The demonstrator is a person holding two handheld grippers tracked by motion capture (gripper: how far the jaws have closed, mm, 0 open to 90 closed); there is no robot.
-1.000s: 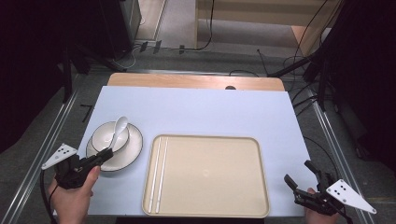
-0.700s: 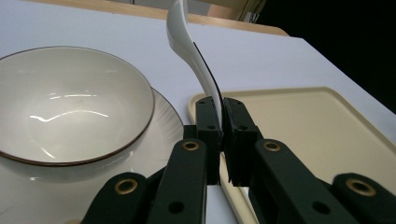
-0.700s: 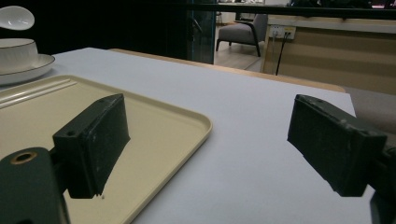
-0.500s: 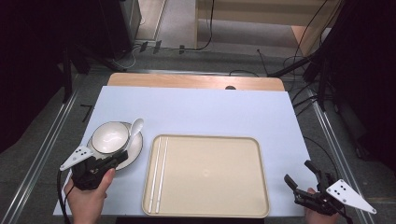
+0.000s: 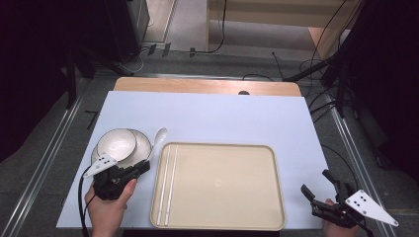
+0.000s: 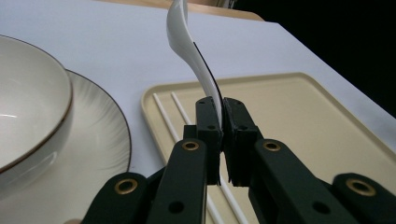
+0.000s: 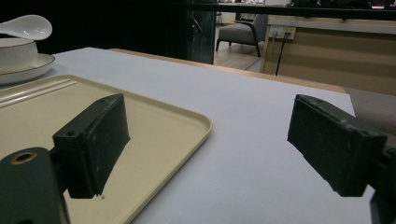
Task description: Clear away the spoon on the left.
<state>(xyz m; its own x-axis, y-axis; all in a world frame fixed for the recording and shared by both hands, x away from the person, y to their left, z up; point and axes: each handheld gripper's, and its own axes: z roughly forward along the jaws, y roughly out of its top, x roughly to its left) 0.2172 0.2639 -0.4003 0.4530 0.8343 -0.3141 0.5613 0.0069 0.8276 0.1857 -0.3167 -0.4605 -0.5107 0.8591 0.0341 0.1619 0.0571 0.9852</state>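
Near left of the surface [image 5: 207, 111], a white sheet over a wooden top: a plate [image 5: 140, 148] with a dark rim line, a white bowl [image 5: 116, 143] sitting on it. In the left gripper view the bowl [image 6: 28, 107] and plate [image 6: 100, 149] fill the left side, bowl resting on plate.

Left gripper [image 5: 141, 169], held in the person's left hand [image 5: 106, 207], sits just near of the plate, fingers pointing right and far. Fingers closed on the handle of a white spoon [image 5: 158, 138]. Left gripper view confirms it: the two black fingers [image 6: 208, 123] press the spoon's handle [image 6: 196, 56] between them, handle edge-on, the spoon rising up and away from the grip, its head cut off by the top of the frame. From the high view the spoon's head lies between the plate's right edge and the far left corner of the tray; whether it touches the surface cannot be told.

Middle: a beige tray [image 5: 222, 217], rectangular, rounded corners. Two white chopsticks [image 5: 168, 182] lie side by side along its left edge, running near to far.

Near right corner: right gripper [image 5: 318, 186], off the tray, above the surface. Fingers open, nothing between them. The right gripper view shows both black fingers [image 7: 93, 140] well apart, with bare surface and the tray's corner [image 7: 187, 123] beyond them.
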